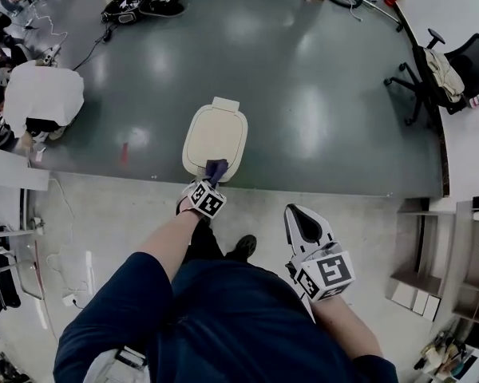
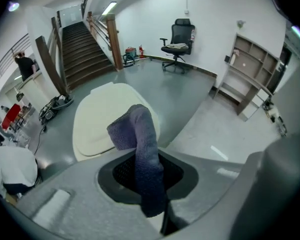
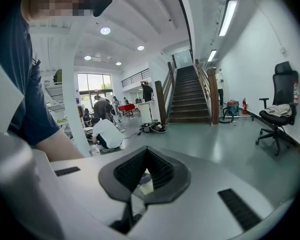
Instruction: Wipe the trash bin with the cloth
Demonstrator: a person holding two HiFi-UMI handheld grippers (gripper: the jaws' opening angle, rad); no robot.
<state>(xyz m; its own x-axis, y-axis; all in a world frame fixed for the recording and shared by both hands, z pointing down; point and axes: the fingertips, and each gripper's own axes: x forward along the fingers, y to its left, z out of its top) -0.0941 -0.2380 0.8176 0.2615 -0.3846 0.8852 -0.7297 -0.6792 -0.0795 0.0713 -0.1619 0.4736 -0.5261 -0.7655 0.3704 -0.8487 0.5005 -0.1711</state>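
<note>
Trash bin stands on the grey floor at 12 o'clock from the person, just past the feet. Only its cream lid shows, a rounded oblong. The long axis runs 6 to 12 o'clock, leaning slightly toward 1. A small tab sits on the far end and the near end faces the person.

Left gripper is clenched on the purple cloth. In the head view the cloth juts from the jaws toward 12 o'clock and its tip lies over the lid's near edge. I cannot tell whether it presses on the lid.

In the left gripper view the cloth is pinched low between the jaws. It rises as one thick strip toward 12 o'clock, and its top folds over toward 10 o'clock. The lid spreads behind it, from 9 to 12 o'clock. This view also takes in a staircase and an office chair beyond.

Right gripper is held back at 5 o'clock, near the person's thigh and well apart from the bin. In the right gripper view the pads meet with nothing gripped. That view looks level across the room and the bin does not appear in it.

Only the head view shows a person in white crouched at 10 o'clock.
</note>
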